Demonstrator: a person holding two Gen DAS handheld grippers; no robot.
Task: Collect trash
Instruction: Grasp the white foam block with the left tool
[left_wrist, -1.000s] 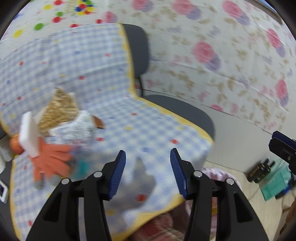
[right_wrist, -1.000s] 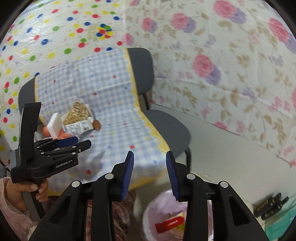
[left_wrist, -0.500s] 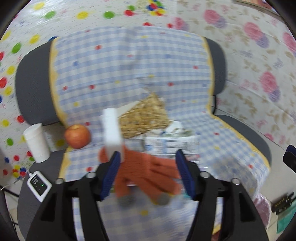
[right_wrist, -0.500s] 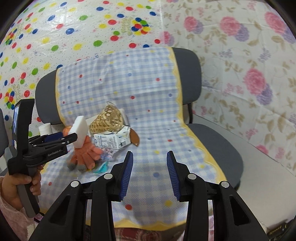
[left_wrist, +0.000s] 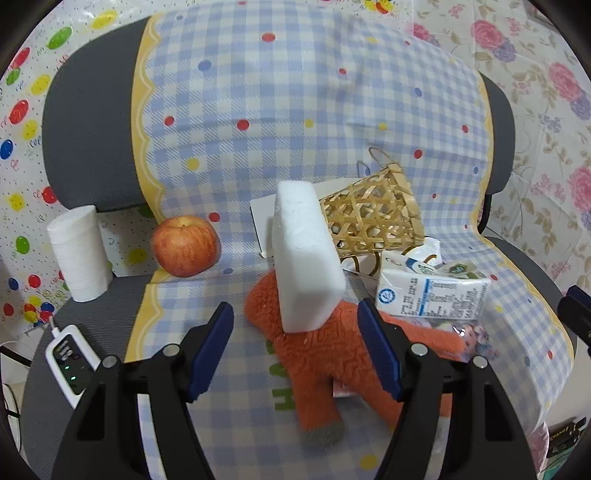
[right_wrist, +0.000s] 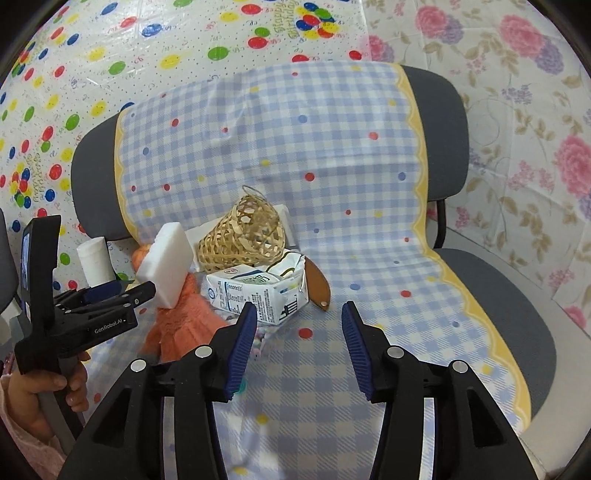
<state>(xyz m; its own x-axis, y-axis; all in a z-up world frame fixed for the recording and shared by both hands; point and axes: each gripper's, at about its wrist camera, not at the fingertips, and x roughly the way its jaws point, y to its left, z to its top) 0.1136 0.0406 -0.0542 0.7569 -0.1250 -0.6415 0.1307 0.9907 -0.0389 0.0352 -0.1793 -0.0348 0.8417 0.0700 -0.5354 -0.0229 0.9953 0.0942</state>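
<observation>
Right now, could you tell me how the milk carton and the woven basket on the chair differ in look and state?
The milk carton is a white printed box with solid walls; the woven basket is a tan cone of open lattice you can see through. The carton's top is torn open and crumpled, while the basket looks intact and has a thin wire loop. Both lie tipped on their sides on the checked cloth, the carton in front of the basket.

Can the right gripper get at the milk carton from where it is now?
Probably yes. The right gripper is open and empty, and the milk carton lies just ahead of its left finger, with nothing between them.
</observation>
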